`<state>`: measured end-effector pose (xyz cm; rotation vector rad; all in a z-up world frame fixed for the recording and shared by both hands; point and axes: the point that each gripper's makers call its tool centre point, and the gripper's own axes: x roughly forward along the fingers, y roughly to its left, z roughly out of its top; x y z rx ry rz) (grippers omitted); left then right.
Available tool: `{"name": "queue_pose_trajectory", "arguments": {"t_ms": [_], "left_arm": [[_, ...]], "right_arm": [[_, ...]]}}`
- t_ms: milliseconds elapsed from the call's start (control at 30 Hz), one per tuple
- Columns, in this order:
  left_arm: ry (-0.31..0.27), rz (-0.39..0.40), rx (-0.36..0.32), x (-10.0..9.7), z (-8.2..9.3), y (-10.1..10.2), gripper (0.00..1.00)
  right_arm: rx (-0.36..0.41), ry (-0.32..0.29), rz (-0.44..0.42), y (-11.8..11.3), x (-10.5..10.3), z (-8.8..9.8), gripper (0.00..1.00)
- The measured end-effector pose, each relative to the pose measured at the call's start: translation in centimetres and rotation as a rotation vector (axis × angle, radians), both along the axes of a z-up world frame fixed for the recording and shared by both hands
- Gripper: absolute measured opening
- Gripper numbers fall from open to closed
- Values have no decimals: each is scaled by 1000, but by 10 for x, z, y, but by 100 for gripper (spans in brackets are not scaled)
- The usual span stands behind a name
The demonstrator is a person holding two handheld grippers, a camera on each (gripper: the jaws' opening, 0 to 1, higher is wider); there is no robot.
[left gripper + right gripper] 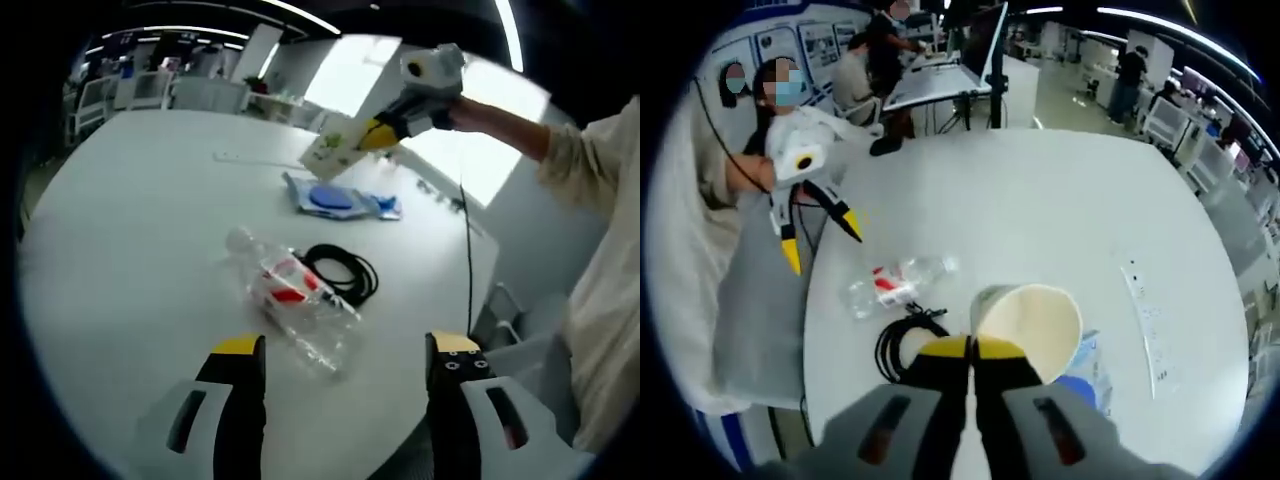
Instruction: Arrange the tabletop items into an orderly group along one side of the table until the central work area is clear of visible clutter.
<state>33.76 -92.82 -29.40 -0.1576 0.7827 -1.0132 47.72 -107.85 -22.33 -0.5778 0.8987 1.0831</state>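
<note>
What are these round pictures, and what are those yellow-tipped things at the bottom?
A person holds a pinching tool, called a gripper, in each hand, and each carries a camera looking out along its two jaws. In the left gripper view, the left gripper is open above a white table. On the table lie a plastic bottle, a coiled black cable and a blue packet. In the right gripper view, the right gripper is pinched shut on the rim of a paper cup, lifted above the table.
</note>
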Motion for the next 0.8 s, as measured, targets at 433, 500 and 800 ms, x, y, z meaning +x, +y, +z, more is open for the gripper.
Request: {"name": "queue_pose_trajectory", "arguments": {"t_ms": [433,500,800], "left_arm": [[18,12,-5,2,-9,6,61],[17,12,-2,3,-11,7,61],[33,31,-23,4,-15,6,61]], "right_arm": [[-182,-72,98,-6,49,-33,0],[-199,-66,105,-5,53,-40,0],[-326,-62,230,-12,62,-70,0]]}}
